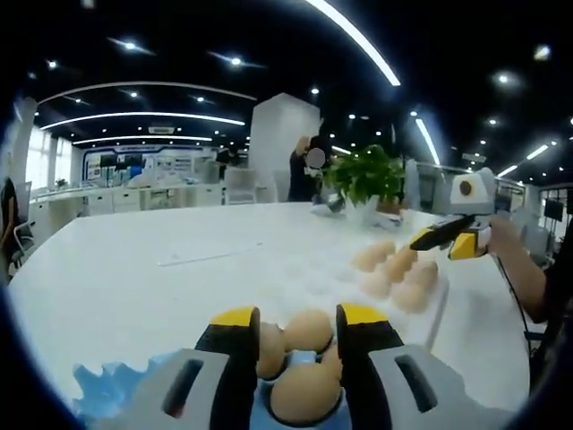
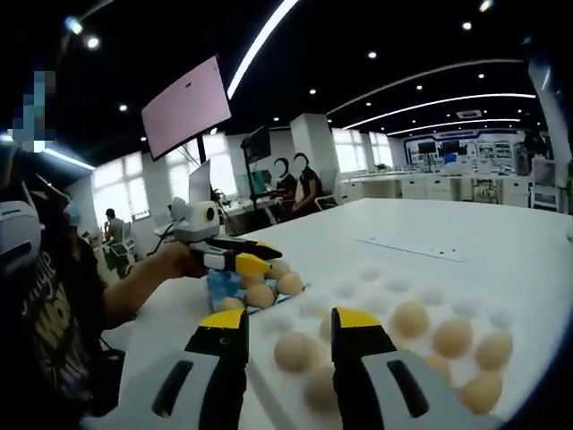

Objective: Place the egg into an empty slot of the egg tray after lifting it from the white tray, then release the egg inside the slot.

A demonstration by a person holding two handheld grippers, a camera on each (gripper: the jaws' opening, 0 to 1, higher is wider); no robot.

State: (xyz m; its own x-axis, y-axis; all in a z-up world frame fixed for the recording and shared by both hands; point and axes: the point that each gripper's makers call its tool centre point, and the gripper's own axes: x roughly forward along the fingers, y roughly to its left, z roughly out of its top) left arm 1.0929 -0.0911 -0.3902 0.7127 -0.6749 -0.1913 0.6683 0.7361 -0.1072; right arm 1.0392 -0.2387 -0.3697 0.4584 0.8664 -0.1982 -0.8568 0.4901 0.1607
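Left hand-held gripper (image 1: 296, 333): I see its jaws spread, released, over the blue egg tray (image 1: 116, 390) at the bench's near edge; eggs (image 1: 308, 330) show between the jaws, none gripped.
Right hand-held gripper (image 2: 287, 336): jaws parted over the white tray (image 2: 376, 287), holding nothing.
Target egg (image 2: 295, 351): on the white tray, just ahead, between the right jaws.
Nearer hand: I judge the right; its jaws bracket the egg.
Egg axis: cannot tell.
Bench (image 1: 134, 269): white; a plant (image 1: 363, 175) at its far edge.
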